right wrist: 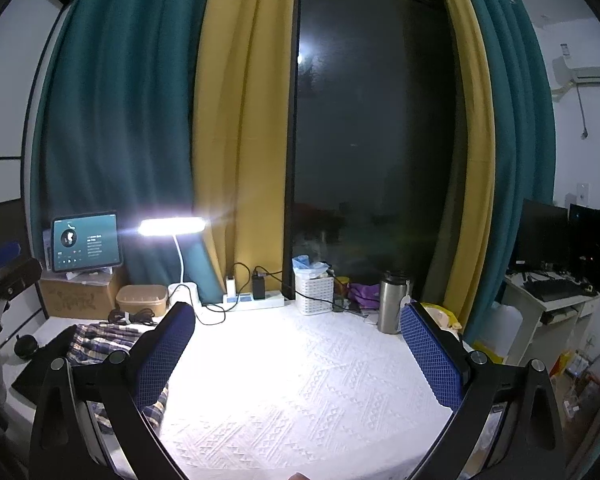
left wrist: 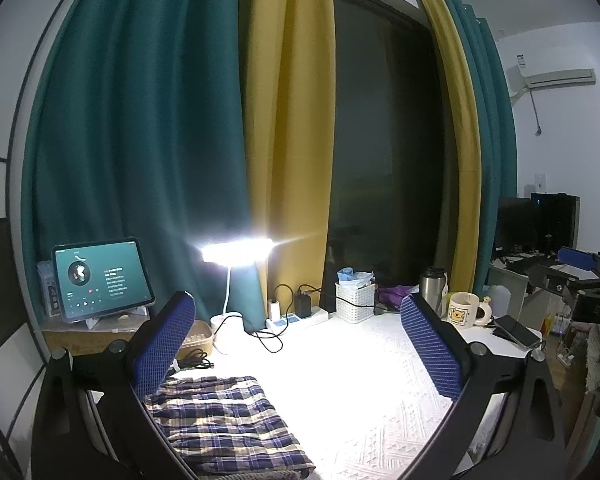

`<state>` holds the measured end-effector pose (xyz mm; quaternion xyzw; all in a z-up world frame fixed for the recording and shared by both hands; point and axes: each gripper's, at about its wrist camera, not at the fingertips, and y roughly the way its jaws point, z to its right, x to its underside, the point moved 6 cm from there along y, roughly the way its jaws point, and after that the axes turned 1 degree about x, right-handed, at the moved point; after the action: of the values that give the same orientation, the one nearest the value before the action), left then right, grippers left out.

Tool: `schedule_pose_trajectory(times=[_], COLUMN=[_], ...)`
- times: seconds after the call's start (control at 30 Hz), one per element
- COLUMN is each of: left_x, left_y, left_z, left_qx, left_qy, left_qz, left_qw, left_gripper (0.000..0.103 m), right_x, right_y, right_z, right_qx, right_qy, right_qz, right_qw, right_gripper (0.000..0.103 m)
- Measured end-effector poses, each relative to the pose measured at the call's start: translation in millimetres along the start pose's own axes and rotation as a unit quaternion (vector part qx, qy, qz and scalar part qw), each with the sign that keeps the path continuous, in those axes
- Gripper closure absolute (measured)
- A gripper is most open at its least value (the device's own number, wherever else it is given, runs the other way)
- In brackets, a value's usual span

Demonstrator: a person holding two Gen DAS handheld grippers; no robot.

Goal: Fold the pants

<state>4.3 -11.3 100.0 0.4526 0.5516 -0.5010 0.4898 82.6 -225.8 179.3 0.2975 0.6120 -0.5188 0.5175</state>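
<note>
Pants (left wrist: 224, 420), plaid, lay folded on the white cloth (left wrist: 360, 400) at its left; left gripper (left wrist: 296, 344) and right gripper (right wrist: 296, 354) hovered wide apart, empty; best to press the stack flat and square the edges.

Dim room; desk lamp (left wrist: 236, 250) glare, edges perhaps blurred.

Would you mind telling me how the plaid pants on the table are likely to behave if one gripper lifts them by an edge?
The plaid pants look like thin woven cloth lying in soft wrinkled layers, so they would probably droop and unfold rather than hold shape. They seem light, likely sliding easily over the white textured tablecloth. Both the left gripper and right gripper are open, gripping nothing.
</note>
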Motion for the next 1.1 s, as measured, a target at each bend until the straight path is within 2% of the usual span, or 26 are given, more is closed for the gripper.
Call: schedule_pose_trajectory(times=[1.1], left_x=[2.6], left_y=[1.7], left_z=[2.5], left_qx=[-0.006], left_qy=[0.000], left_qz=[-0.006], left_qw=[1.0000], left_gripper=[0.001], right_x=[7.1], right_y=[3.4], right_z=[3.7], right_qx=[0.006], right_qy=[0.004], right_qz=[-0.010], right_qw=[1.000], right_gripper=[0.000])
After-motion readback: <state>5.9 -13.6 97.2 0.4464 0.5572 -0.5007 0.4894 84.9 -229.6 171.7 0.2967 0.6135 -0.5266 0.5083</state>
